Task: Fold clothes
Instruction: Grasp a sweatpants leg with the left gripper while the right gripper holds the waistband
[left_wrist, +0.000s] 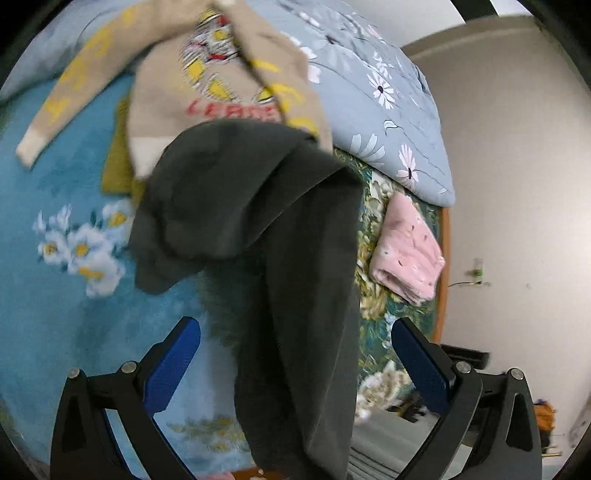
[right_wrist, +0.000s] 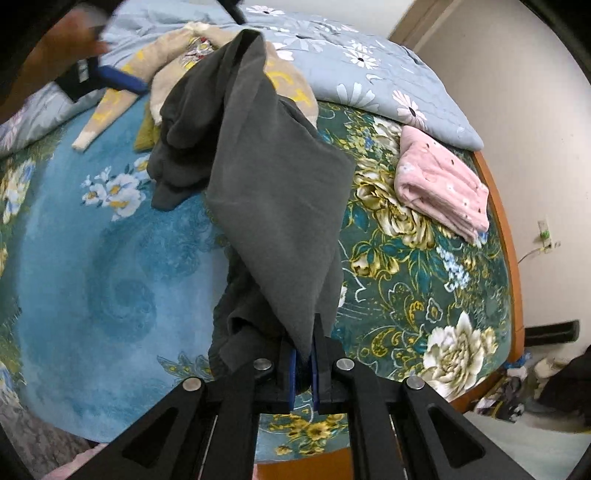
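Note:
A dark grey garment (right_wrist: 273, 192) hangs bunched above the bed, its far end slumped on the blue blanket. My right gripper (right_wrist: 303, 354) is shut on its near corner. In the left wrist view the same garment (left_wrist: 295, 258) runs down between the blue pads (left_wrist: 173, 369) of my left gripper (left_wrist: 295, 325), which stands wide open; I cannot tell whether the cloth rests on a finger. In the right wrist view the left gripper (right_wrist: 110, 79) shows at the upper left in a person's hand (right_wrist: 74, 37).
A beige sweater with yellow marks (left_wrist: 221, 92) lies spread behind the grey garment, over a mustard cloth (left_wrist: 116, 162). A folded pink garment (right_wrist: 439, 188) sits near the bed's right edge (right_wrist: 511, 240). A grey-blue flowered quilt (right_wrist: 369, 74) is heaped at the back.

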